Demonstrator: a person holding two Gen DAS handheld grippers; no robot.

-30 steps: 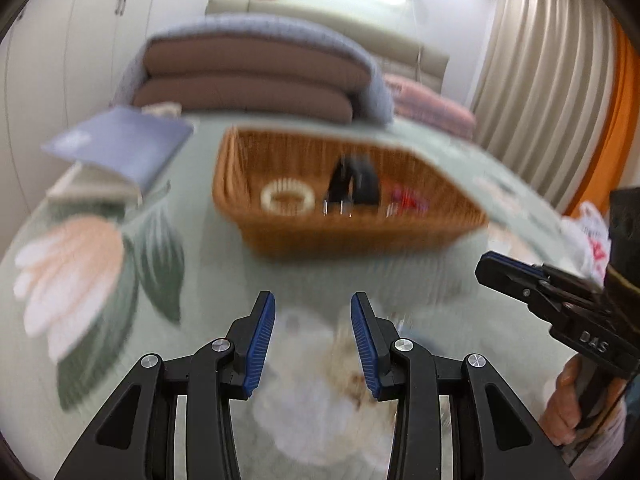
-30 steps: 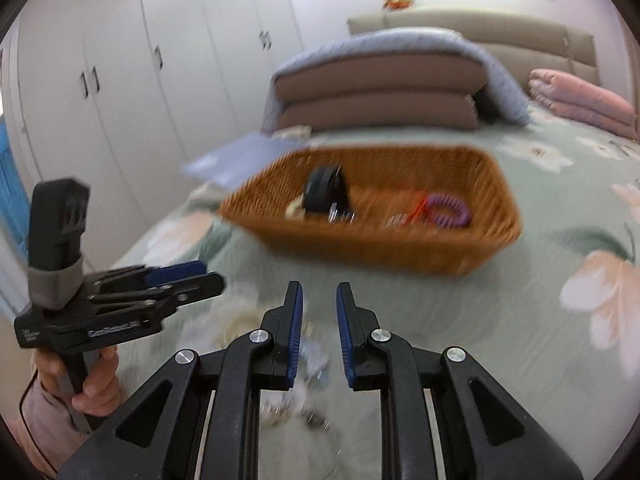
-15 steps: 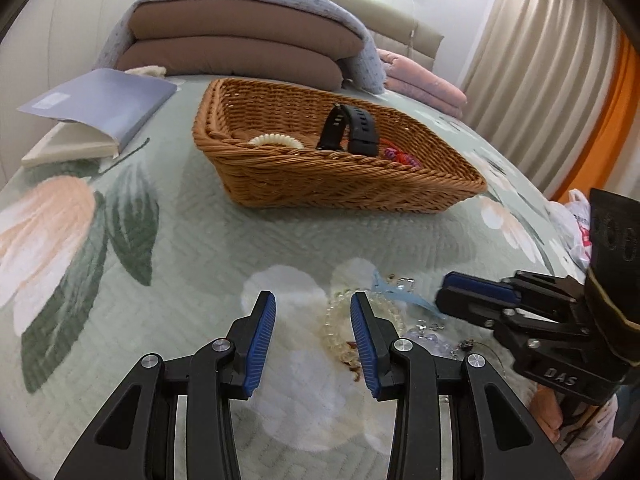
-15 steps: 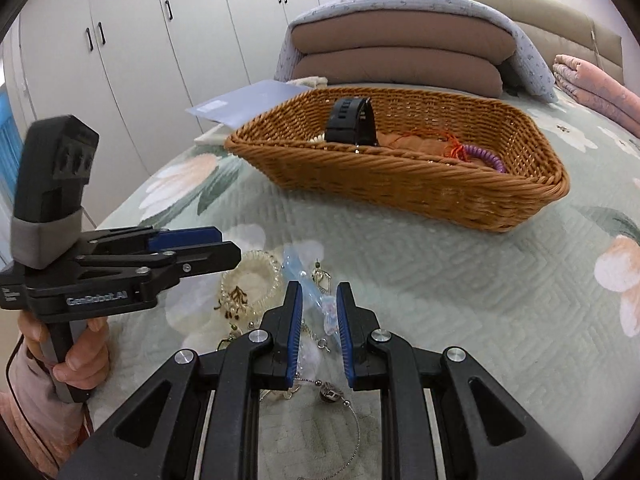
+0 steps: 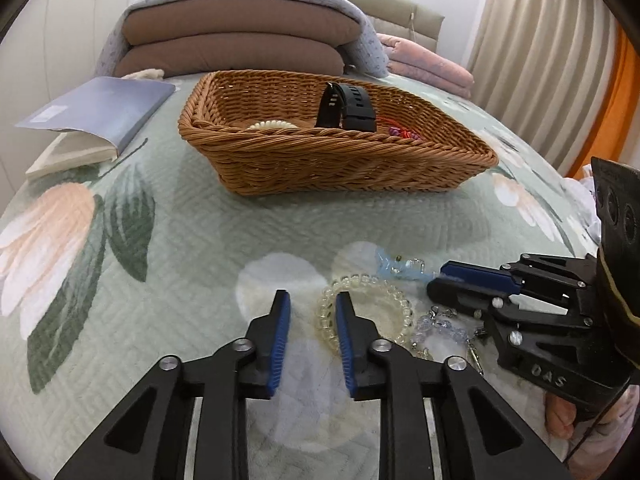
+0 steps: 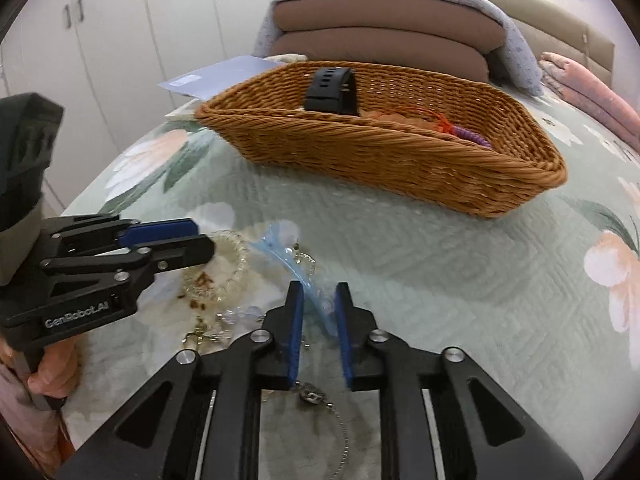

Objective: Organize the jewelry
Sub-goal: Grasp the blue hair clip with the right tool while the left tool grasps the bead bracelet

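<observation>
Loose jewelry sits on the green floral quilted bed (image 5: 168, 248), near side of the brown wicker basket (image 5: 336, 160). Left tongs (image 5: 309, 300) have just been closing, now narrow and empty; right finger sits inside the clear beaded bracelet (image 5: 366, 310), so closing further may pinch quilt or flick the beads. Right tongs (image 6: 319, 294) narrow, straddling the pale blue plastic strip (image 6: 288, 260), grip unclear. Risk: silver chain (image 6: 340, 432) and earrings are tangled nearby, a lift could drag several pieces

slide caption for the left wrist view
Left gripper poised beside a clear bead bracelet on the bedspread; wicker basket beyond.
</observation>
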